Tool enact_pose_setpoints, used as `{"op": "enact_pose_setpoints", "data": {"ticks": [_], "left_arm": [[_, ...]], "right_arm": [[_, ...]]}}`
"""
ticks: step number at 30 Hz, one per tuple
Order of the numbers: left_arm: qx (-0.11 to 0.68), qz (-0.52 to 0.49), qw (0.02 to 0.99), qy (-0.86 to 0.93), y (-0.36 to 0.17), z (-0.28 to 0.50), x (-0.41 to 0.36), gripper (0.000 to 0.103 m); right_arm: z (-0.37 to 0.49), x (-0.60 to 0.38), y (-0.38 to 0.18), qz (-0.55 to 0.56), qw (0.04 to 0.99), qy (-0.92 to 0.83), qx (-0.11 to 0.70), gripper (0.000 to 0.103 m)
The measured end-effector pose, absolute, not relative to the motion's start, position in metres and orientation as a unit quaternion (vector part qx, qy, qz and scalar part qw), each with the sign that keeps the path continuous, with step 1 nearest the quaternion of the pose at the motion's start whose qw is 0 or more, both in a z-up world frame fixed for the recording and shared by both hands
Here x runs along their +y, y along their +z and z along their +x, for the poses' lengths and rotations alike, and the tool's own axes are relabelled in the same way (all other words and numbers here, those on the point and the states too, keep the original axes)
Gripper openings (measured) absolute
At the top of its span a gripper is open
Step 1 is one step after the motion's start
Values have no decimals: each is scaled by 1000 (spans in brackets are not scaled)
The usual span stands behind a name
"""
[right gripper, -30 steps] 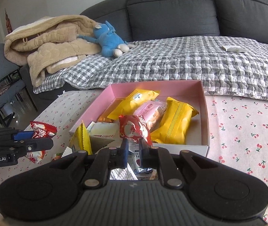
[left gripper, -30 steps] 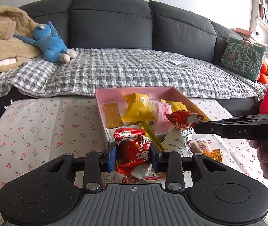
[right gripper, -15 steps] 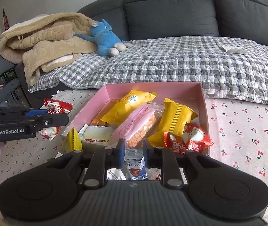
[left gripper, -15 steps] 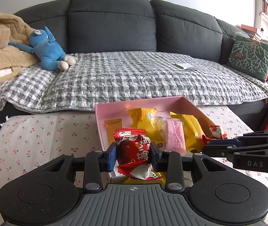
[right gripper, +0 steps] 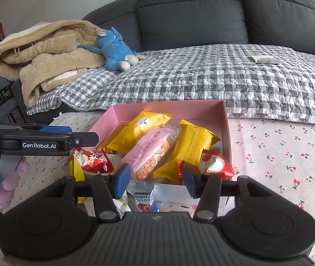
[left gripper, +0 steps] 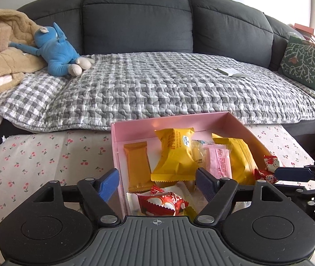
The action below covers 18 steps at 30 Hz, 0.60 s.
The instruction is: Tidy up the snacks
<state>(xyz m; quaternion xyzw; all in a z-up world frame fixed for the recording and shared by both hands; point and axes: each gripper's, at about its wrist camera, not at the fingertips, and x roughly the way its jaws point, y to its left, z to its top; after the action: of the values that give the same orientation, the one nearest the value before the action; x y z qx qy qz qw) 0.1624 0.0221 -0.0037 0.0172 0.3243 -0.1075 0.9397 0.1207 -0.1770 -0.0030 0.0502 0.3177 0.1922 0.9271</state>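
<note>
The left gripper (left gripper: 157, 180), jaws just opened and empty, hangs over one red packet (left gripper: 162, 202) at the near-left corner of the pink box (left gripper: 116, 153). Inside lie one orange bar (left gripper: 136, 166), two yellow packets (left gripper: 175, 155), one pink packet (left gripper: 220, 163) and a second red packet (right gripper: 215, 163). The right gripper (right gripper: 154, 179) has also just opened its jaws, holding nothing.

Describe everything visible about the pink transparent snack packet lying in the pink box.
The pink transparent snack packet is a long, sealed plastic pouch with crimped ends and a small red label, showing golden-brown biscuit pieces inside. It lies slanted in the pink cardboard box, resting across and between two yellow snack packets, untouched by either gripper.
</note>
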Motion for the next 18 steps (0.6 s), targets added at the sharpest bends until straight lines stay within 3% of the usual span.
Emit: {"op": "enact_pose_setpoints", "data": {"ticks": [4,6,18], "left_arm": [[328,22,938,-108,-3,154,23,84],[328,20,938,-108,-2,148,25,86],[323,38,940,-104,1,108,38,95]], "right_arm": [[117,-176,-1,44,928,193,316,61],[113,-174,-1,40,928,196,315,72],[86,-165,3,-6,927,206,313,95]]}}
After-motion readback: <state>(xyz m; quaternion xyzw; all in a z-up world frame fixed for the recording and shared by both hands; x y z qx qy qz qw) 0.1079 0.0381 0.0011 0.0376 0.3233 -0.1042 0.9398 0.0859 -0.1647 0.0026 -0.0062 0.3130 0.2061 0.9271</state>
